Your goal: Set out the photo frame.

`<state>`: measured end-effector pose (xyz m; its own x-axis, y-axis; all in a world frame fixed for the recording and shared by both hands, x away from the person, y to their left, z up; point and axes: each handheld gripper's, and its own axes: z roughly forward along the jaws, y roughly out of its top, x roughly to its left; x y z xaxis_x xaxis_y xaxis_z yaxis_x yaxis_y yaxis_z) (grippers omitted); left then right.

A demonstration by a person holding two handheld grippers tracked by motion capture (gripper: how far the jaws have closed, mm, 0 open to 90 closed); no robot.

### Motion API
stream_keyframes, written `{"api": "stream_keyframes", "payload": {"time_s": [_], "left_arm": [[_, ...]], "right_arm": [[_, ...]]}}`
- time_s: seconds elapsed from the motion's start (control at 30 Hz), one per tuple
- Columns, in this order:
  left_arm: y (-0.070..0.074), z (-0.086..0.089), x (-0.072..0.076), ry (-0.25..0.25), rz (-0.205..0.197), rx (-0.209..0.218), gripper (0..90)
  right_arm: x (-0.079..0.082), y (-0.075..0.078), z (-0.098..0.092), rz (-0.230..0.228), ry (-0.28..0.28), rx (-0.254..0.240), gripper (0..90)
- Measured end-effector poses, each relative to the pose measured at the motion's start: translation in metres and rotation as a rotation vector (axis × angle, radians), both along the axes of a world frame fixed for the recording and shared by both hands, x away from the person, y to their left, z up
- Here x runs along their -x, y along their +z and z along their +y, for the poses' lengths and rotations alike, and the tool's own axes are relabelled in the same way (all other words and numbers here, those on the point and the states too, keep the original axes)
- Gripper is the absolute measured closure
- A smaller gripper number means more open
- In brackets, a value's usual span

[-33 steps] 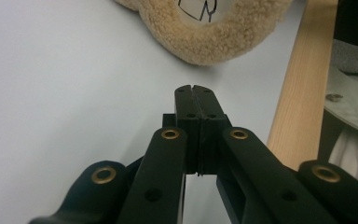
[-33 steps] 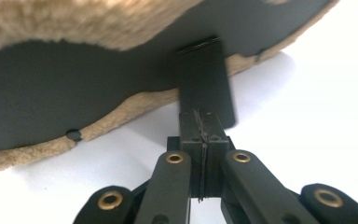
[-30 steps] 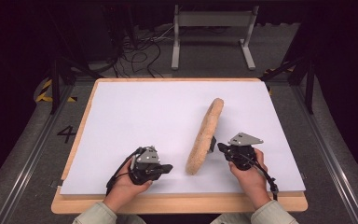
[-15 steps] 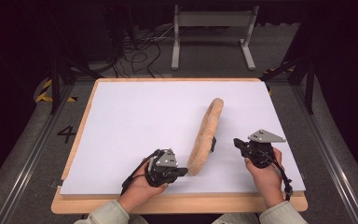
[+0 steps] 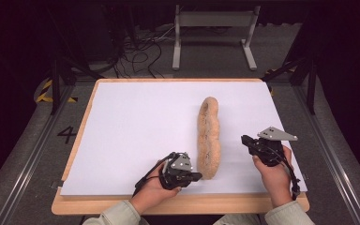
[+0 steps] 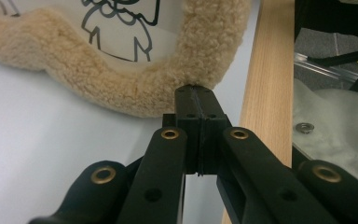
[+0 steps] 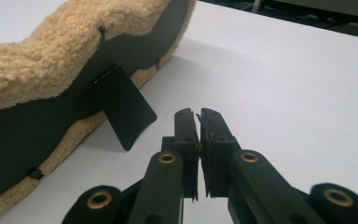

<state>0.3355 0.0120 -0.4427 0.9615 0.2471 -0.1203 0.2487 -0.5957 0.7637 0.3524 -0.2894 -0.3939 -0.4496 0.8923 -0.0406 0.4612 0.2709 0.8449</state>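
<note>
1. High view: a fleece-trimmed picture frame point(image 5: 208, 136) is seen standing on its edge on the white table point(image 5: 136, 122), running from the near side toward the far side, a little right of the middle.
2. The left tongs point(image 5: 193, 176) are held at the frame's near end, touching or just beside it; the right tongs point(image 5: 244, 139) are held to the frame's right, near it but apart from it.
3. In the left gripper view, the jaws are seen pressed together, their tips point(image 6: 194, 88) set against the fleece border point(image 6: 121, 93). Whether a tuft of fleece is pinched between them cannot be told. A line drawing point(image 6: 121, 23) is seen behind the glazing, and the table's wooden edge point(image 6: 265, 84) lies just beside.
4. In the right gripper view, the jaws are seen nearly together with only a thin slit between them, nothing held. The frame's black back point(image 7: 51, 112) and its fold-out stand point(image 7: 126, 112) are faced, the stand swung out and resting on the table.
5. The step in hand is judged to be the setting upright of the frame on its stand, with the near end steadied by the left tongs.
6. For the next move, a gentle release at the near end is called for, and the stand may need to be nudged wider by the right tongs so that the frame is not tipped.
</note>
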Motion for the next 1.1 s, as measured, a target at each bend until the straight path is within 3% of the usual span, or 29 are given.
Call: {"api": "stream_keyframes", "payload": {"time_s": [0.2, 0.43, 0.77, 0.93, 1.1], "left_arm": [[-0.002, -0.019, 0.0, -0.022, -0.003, -0.005, 90.0], [-0.009, -0.035, 0.0, -0.042, -0.014, -0.041, 90.0], [-0.014, -0.056, -0.005, -0.05, 0.02, -0.047, 90.0], [-0.011, -0.047, -0.004, -0.057, 0.032, -0.037, 89.8], [-0.004, -0.025, -0.006, -0.017, 0.043, -0.002, 88.0]], "right_arm": [[0.0, 0.002, -0.004, 0.0, 0.002, -0.025, 84.8], [0.0, 0.006, -0.006, 0.001, 0.002, -0.023, 79.4], [0.001, 0.013, -0.006, 0.018, 0.05, -0.068, 75.3], [0.002, 0.019, -0.001, 0.06, 0.086, -0.096, 67.1], [0.0, 0.032, 0.013, 0.083, 0.13, -0.093, 59.4]]}}
